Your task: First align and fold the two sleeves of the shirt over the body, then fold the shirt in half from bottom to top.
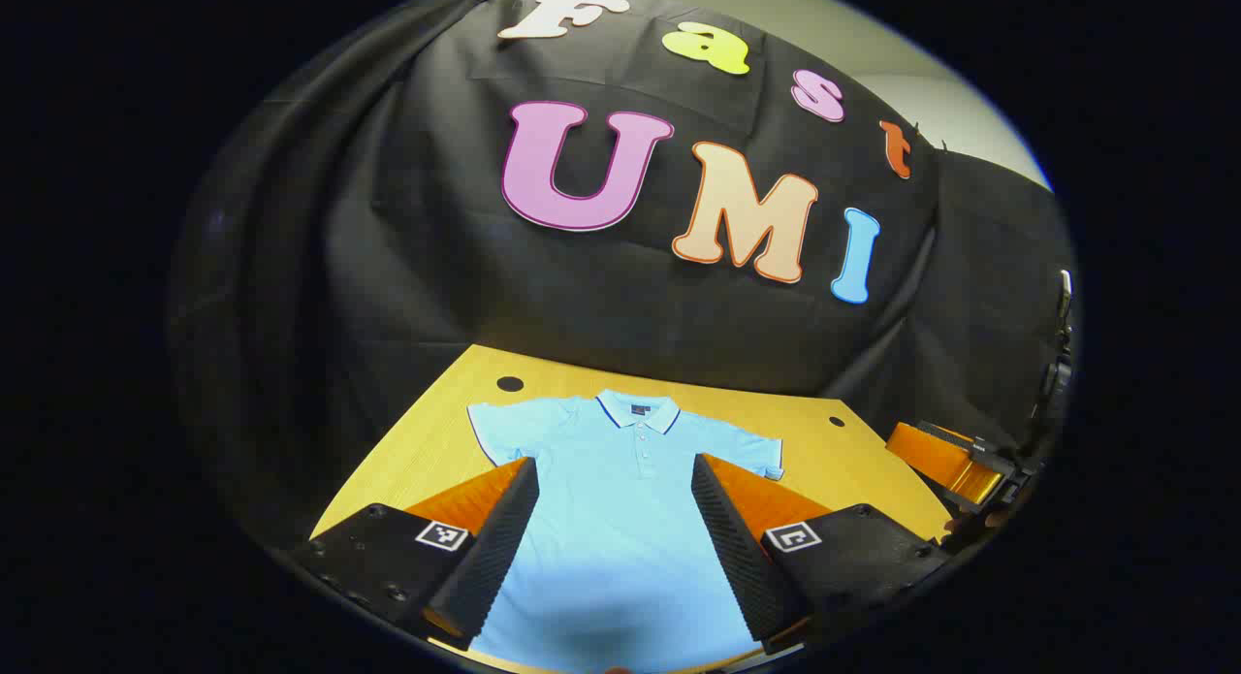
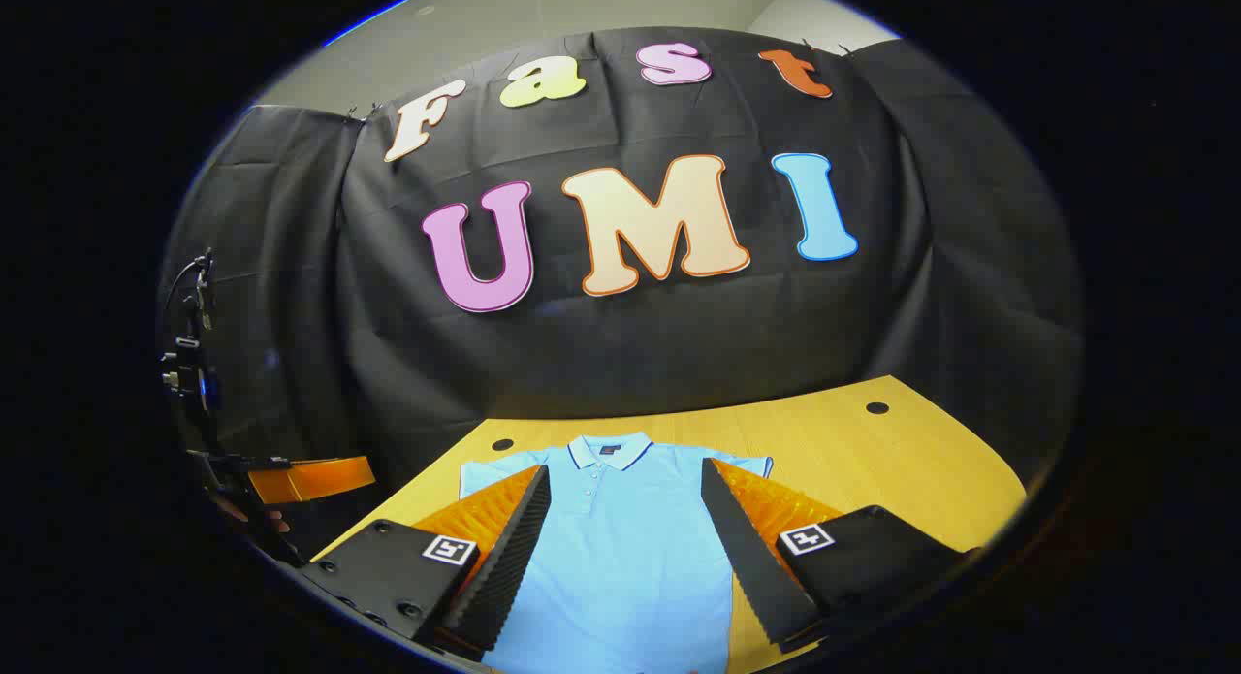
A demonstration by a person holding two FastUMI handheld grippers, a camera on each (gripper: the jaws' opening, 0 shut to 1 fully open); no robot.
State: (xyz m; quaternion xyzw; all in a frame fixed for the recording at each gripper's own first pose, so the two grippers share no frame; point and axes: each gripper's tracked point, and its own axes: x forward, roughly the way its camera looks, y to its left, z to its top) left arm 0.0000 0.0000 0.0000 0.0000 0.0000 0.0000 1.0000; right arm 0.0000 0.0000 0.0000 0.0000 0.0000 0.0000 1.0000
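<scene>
Light-blue polo shirt (image 1: 620, 499) flat on yellow tabletop (image 1: 436, 432), collar at 12 o'clock, sleeves spread. Left tongs (image 1: 615, 519) and right tongs (image 2: 625, 543) released, above shirt.

No text can be read: the small dark label (image 1: 640, 409) inside the shirt's collar (image 1: 637, 412), at 12 o'clock of the shirt (image 1: 620, 519), is too small.
</scene>
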